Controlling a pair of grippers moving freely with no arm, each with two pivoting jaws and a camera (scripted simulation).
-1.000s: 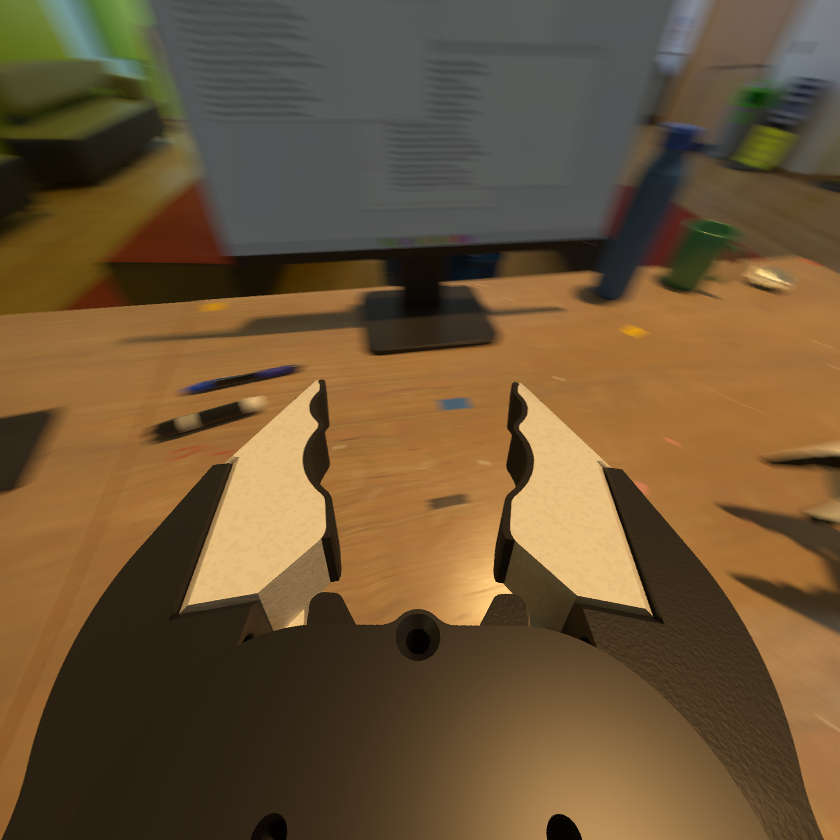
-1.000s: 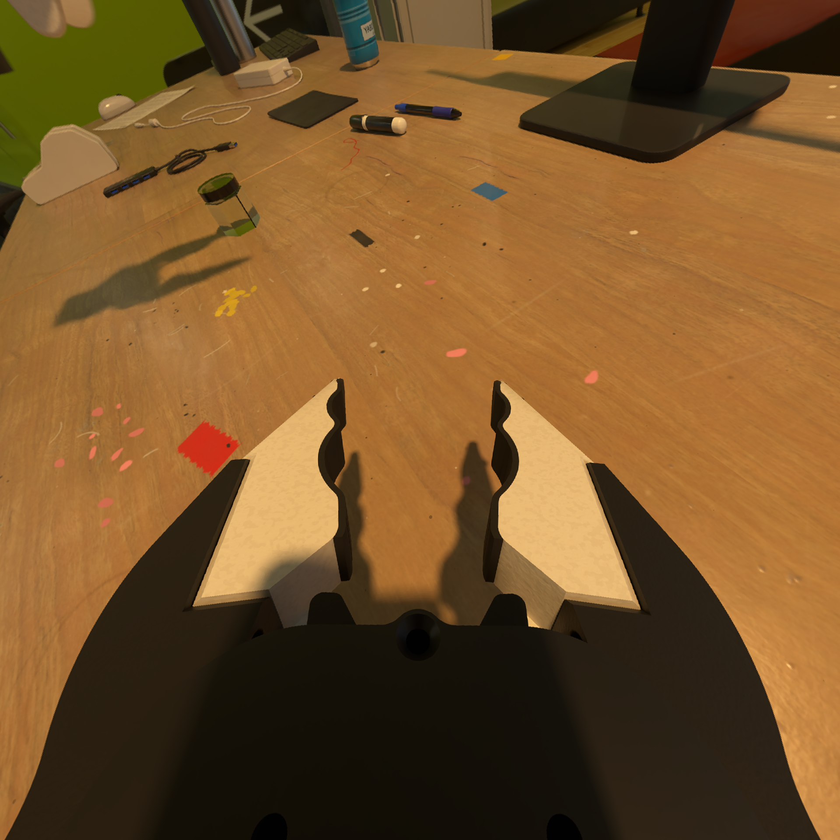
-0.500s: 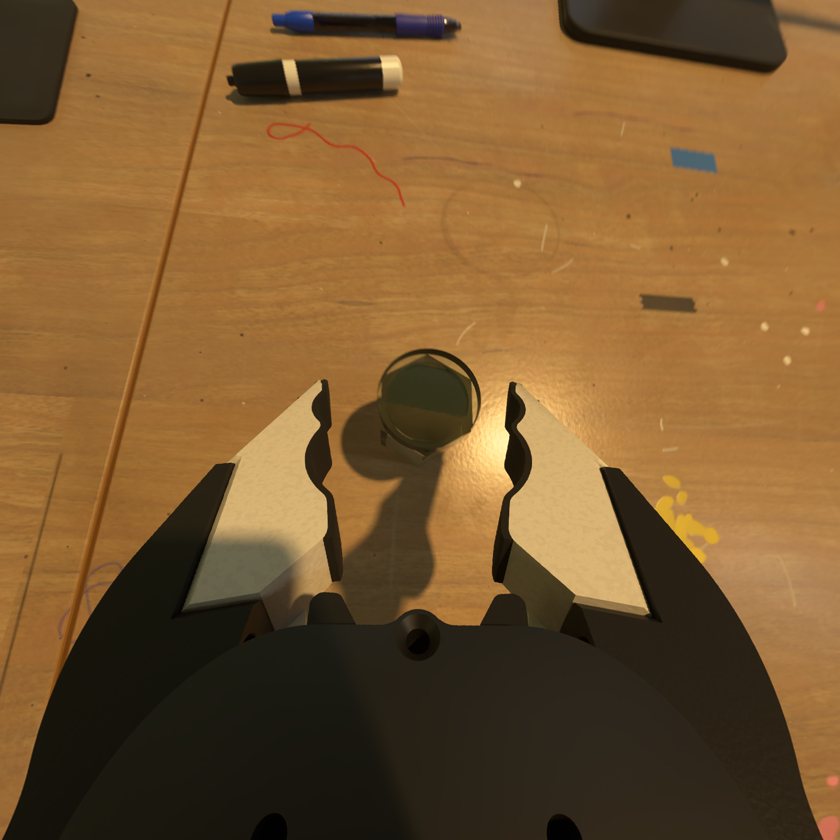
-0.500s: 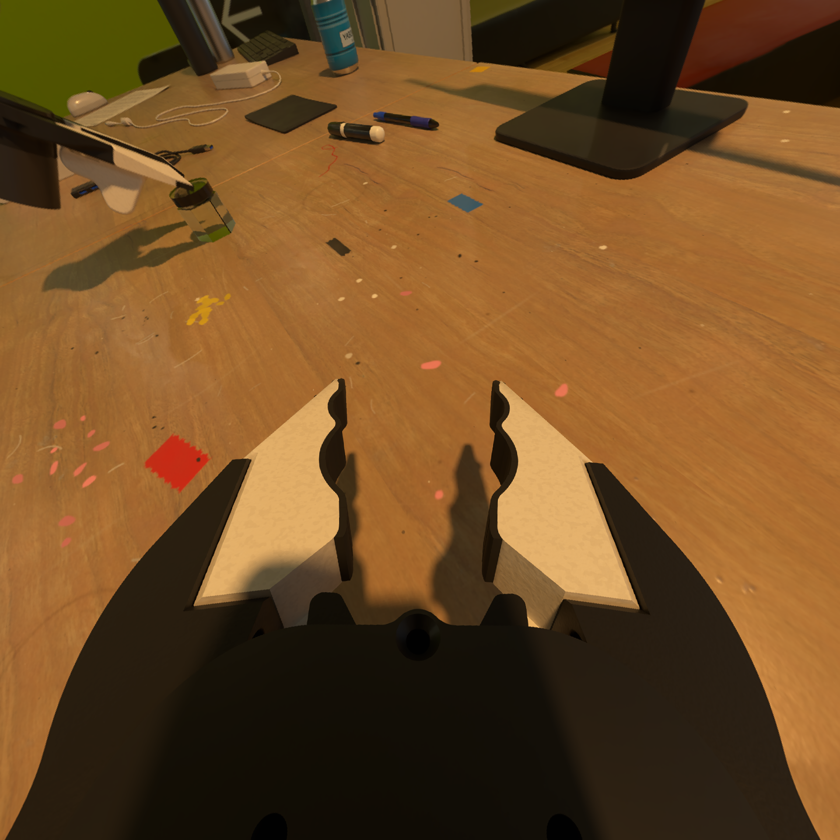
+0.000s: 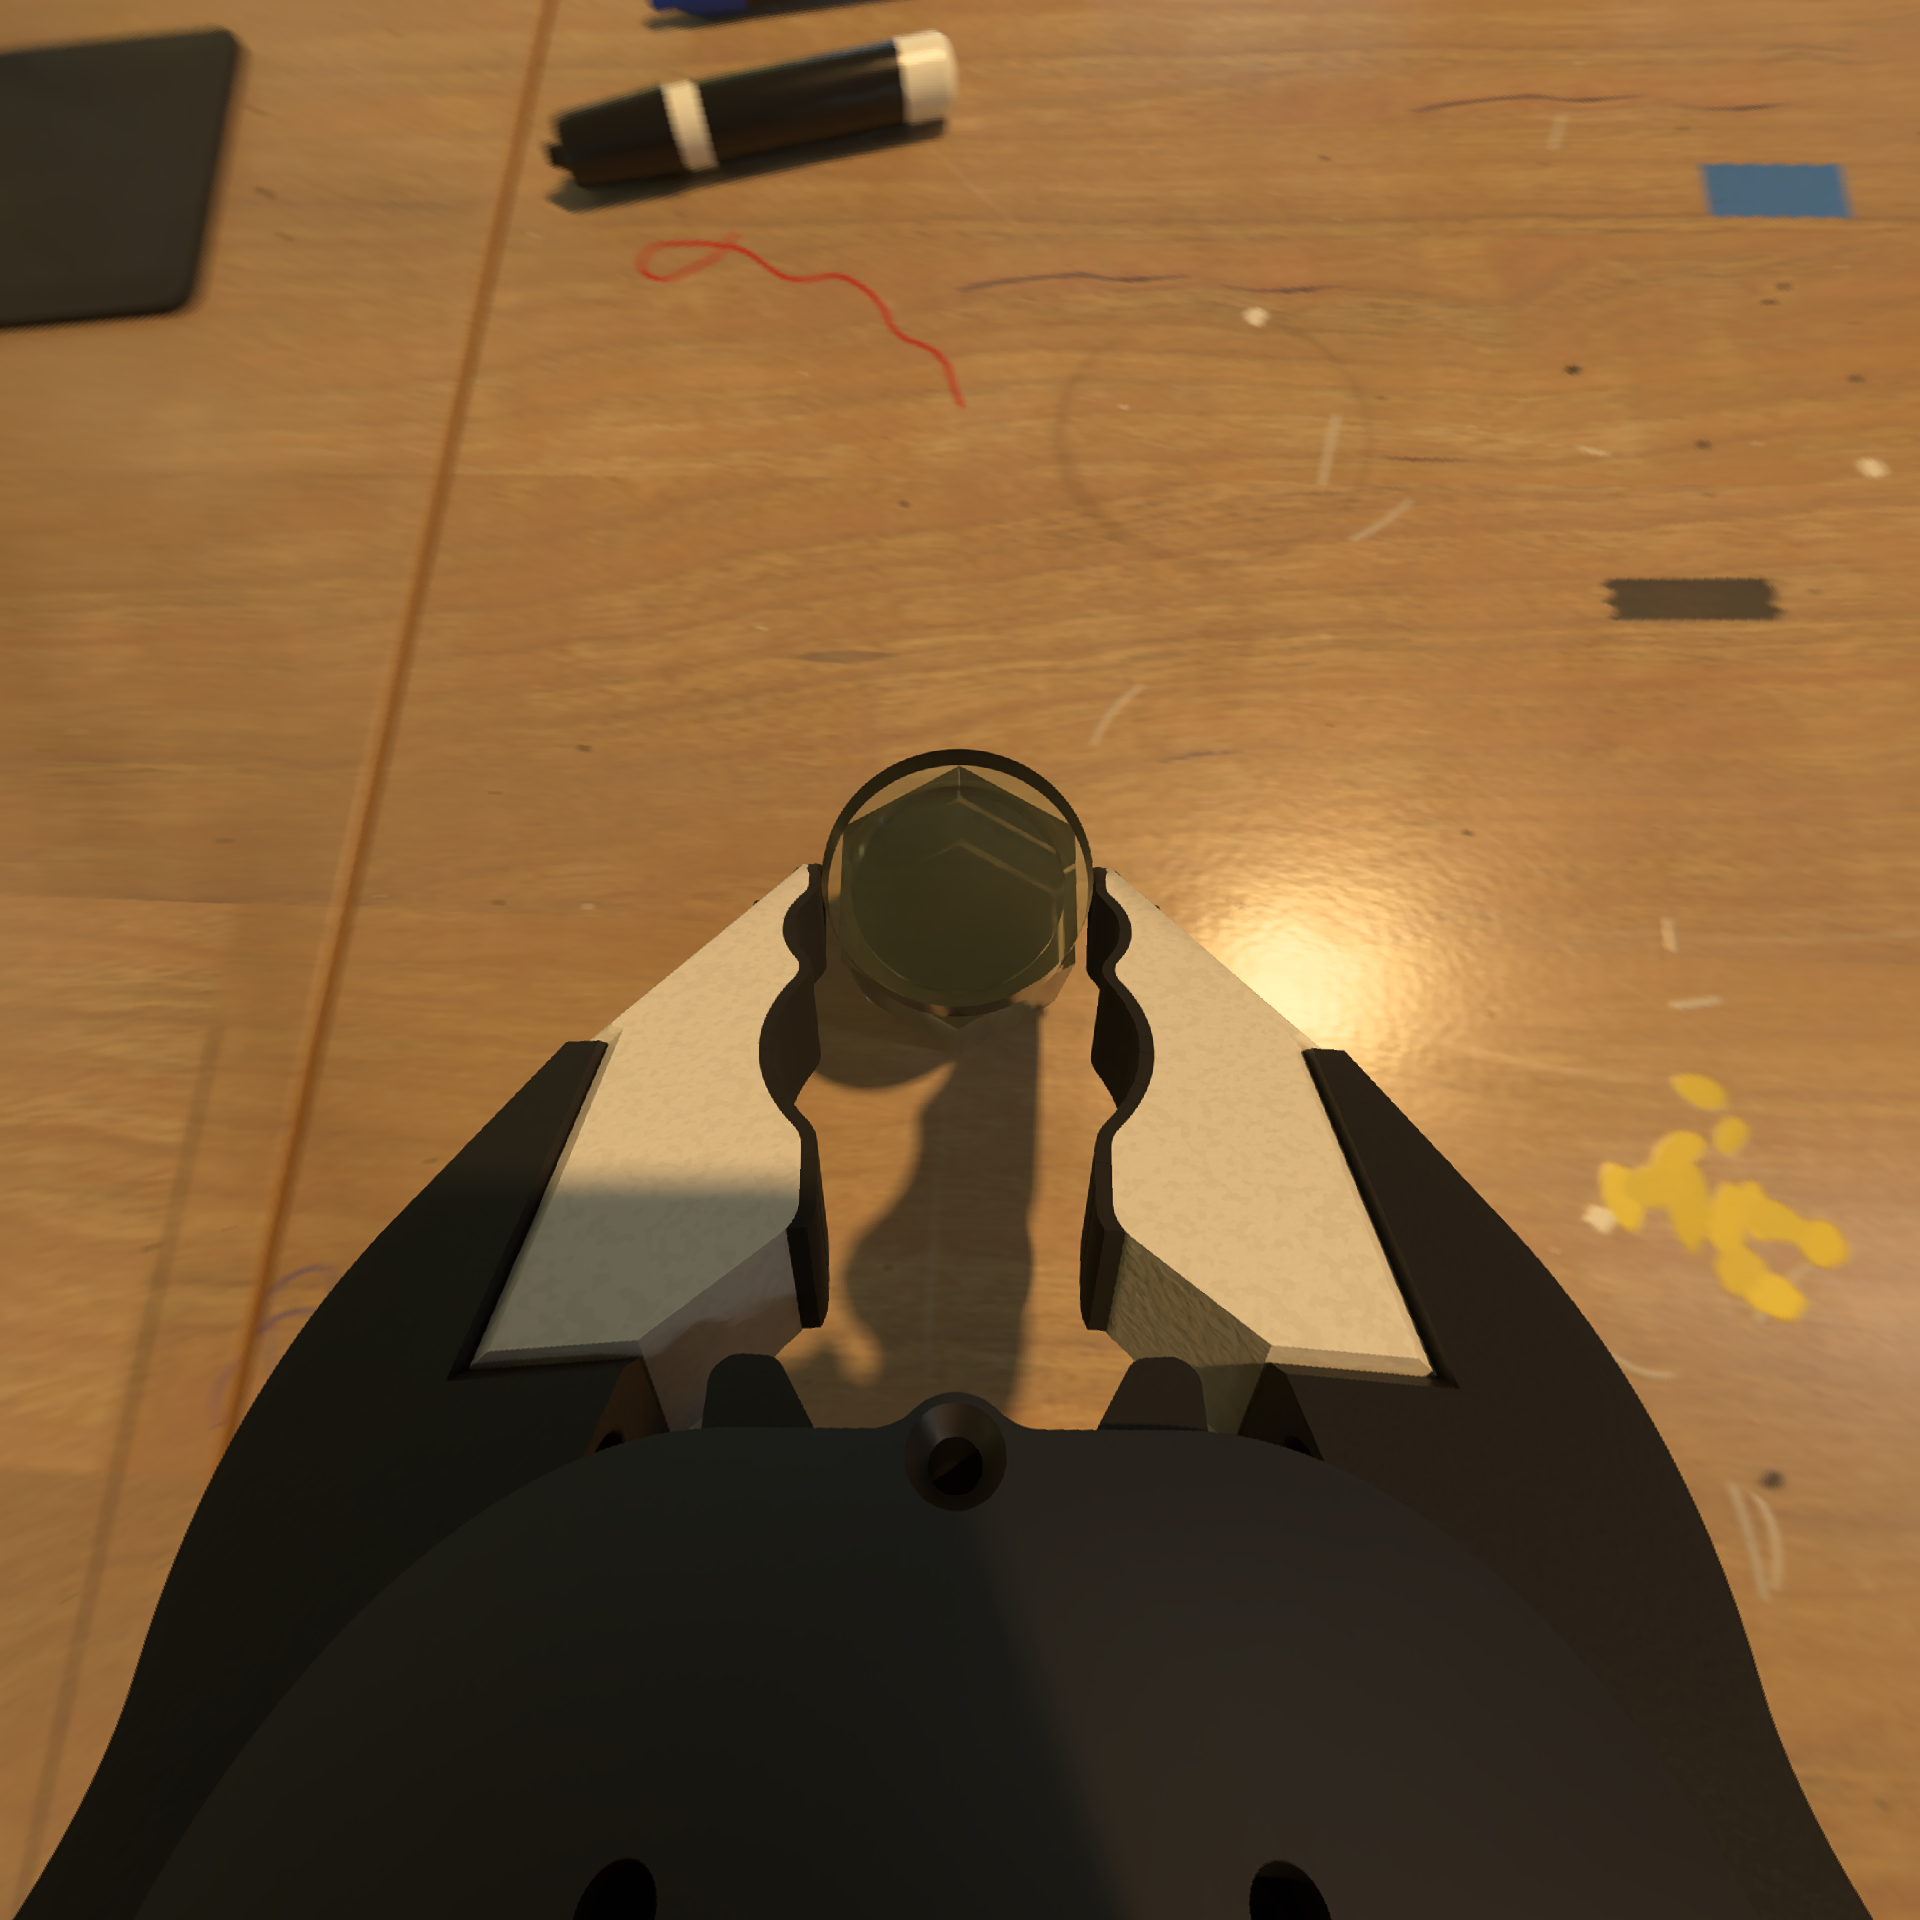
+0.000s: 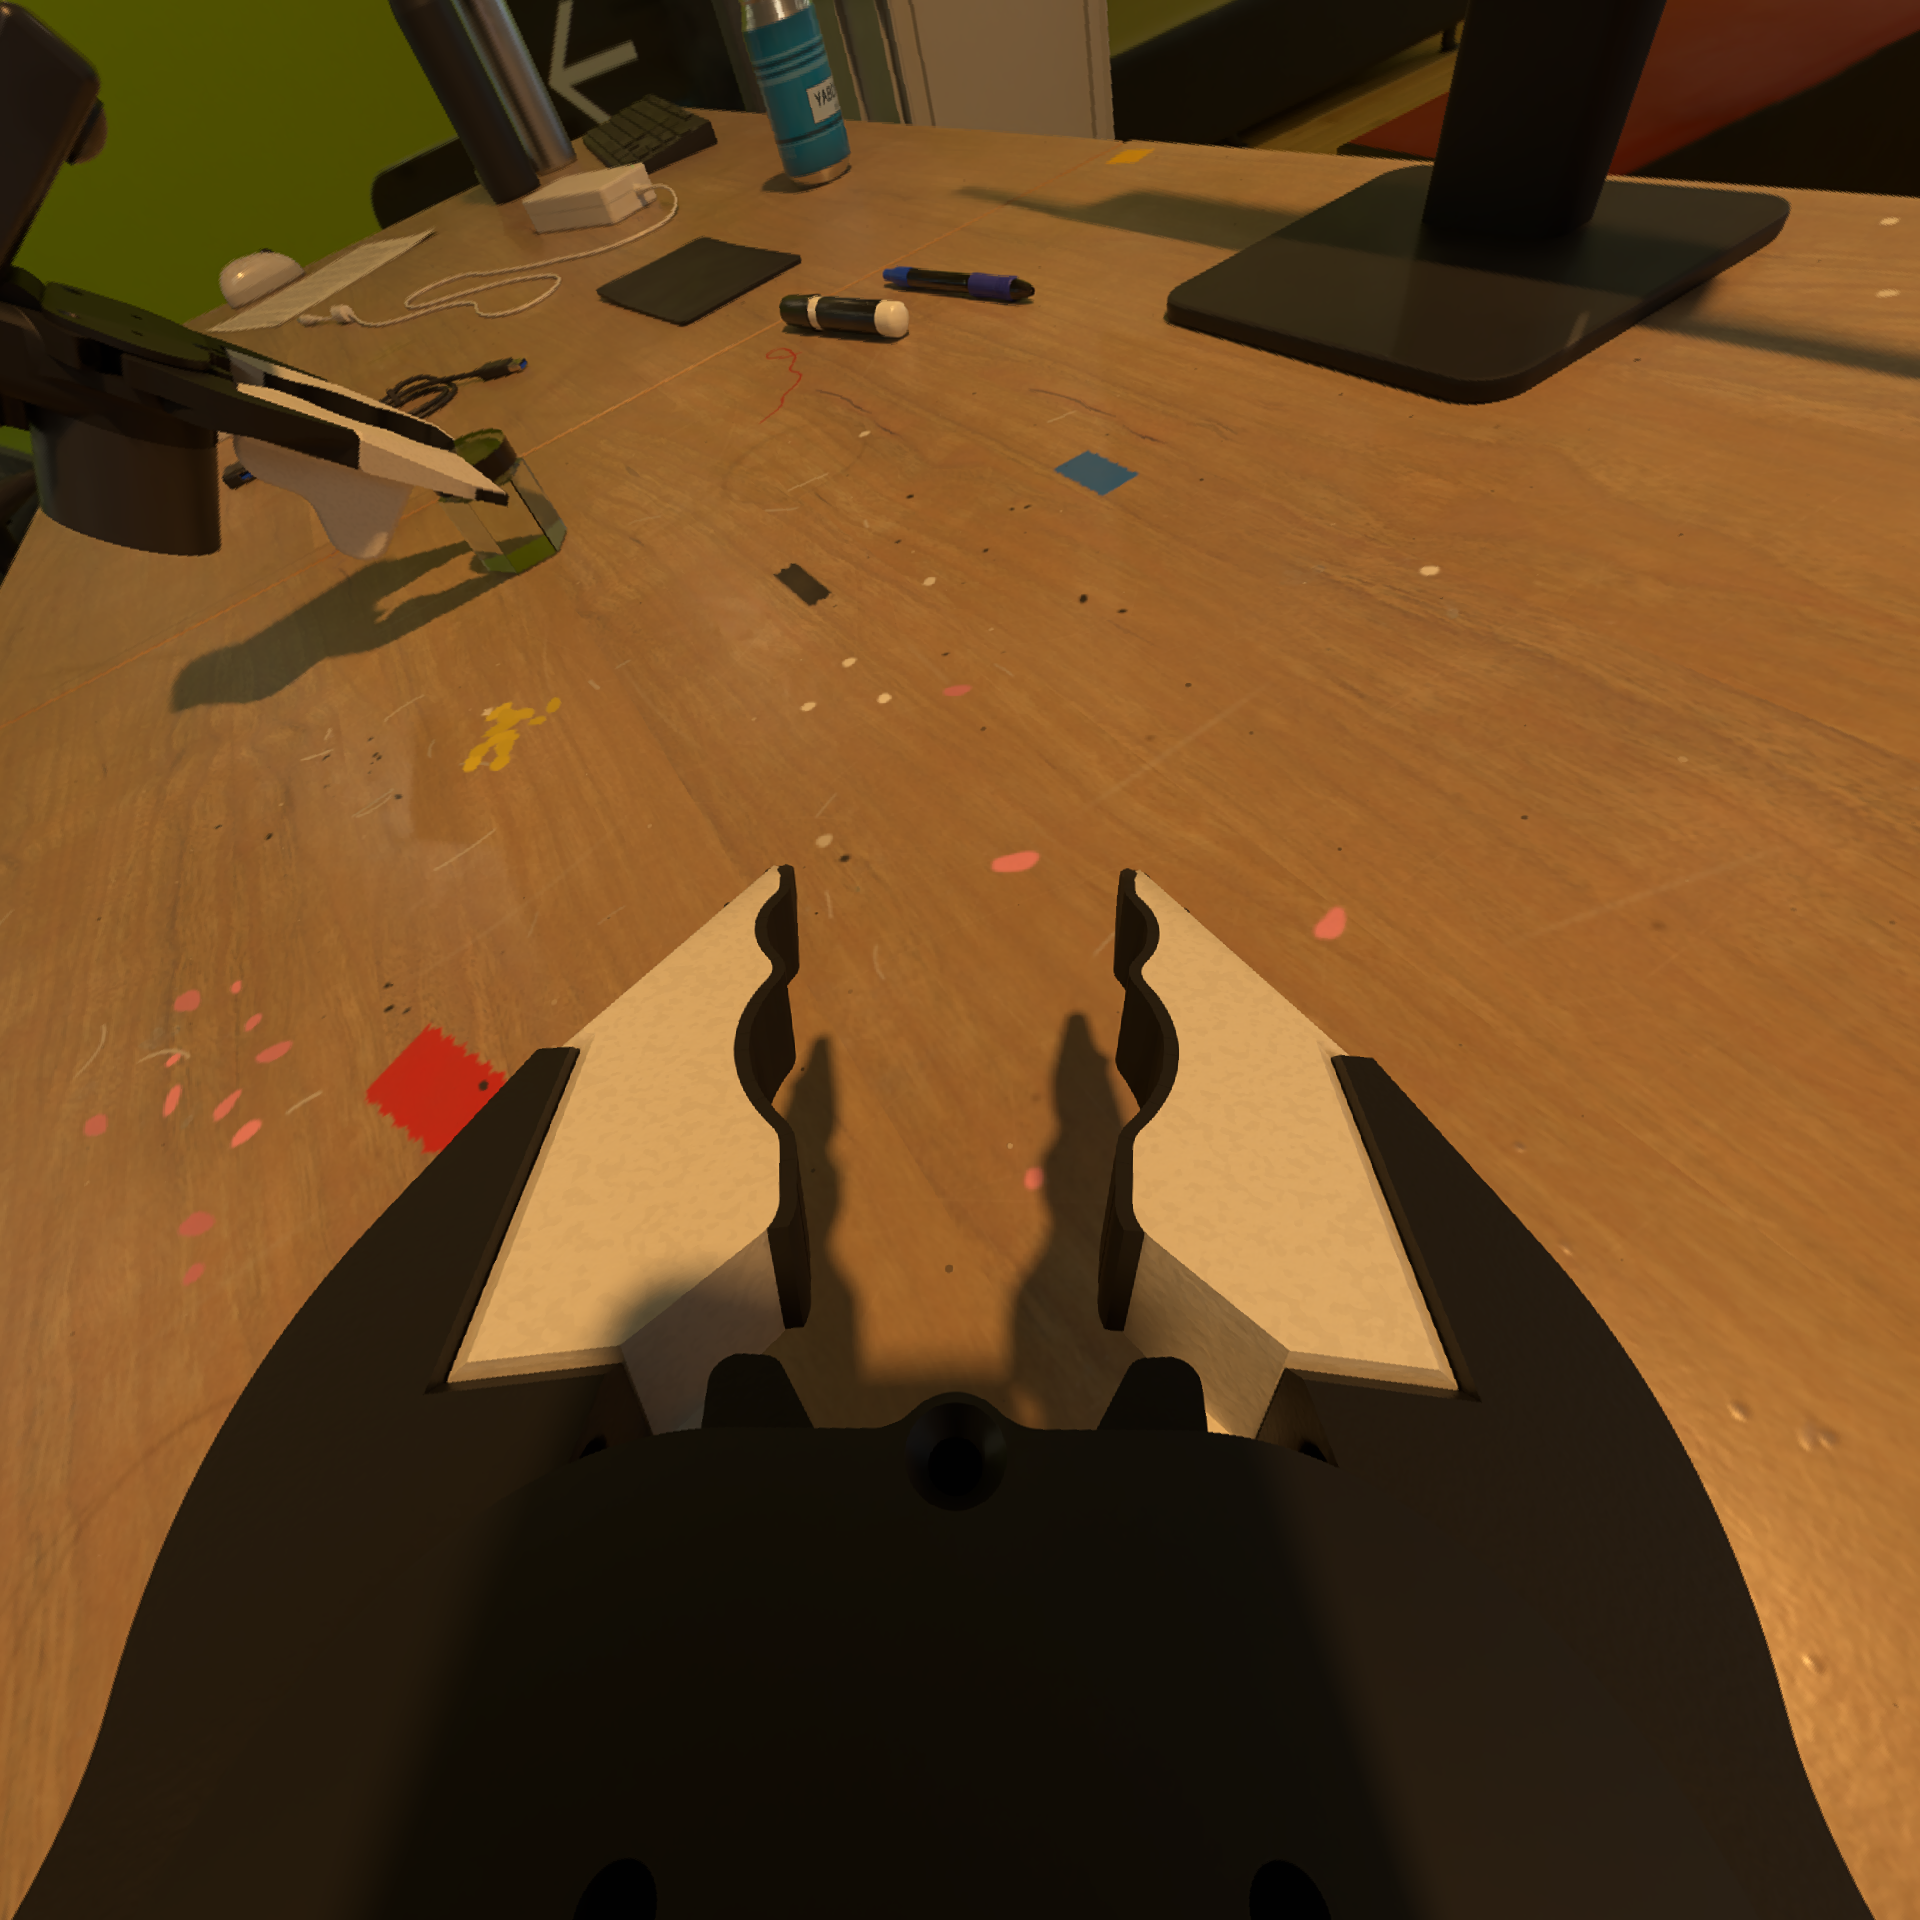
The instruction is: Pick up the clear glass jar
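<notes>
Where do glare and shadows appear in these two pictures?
Left wrist view: a bright glare patch on the table right of the jar; the left claw shadows the wood beneath. Right wrist view: no glare; finger shadows under the right claw.

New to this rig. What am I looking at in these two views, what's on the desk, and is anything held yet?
Each picture comes from a camera mounted on a two-finger gripper, looking forward along its own fingers.

The left wrist view looks down on the left gripper. Its fingertips sit on either side of the clear glass jar, right at the lid's edges, so it appears closed on the jar. The jar seems to stand on the wooden desk, not lifted.

The right wrist view shows the right gripper, open and empty, low over the desk. Far left in that view you see the left gripper from the side, at the jar.

Also on the desk: a black marker, a blue pen, a black pad, a monitor base, a teal bottle, cables and paint flecks.
</notes>
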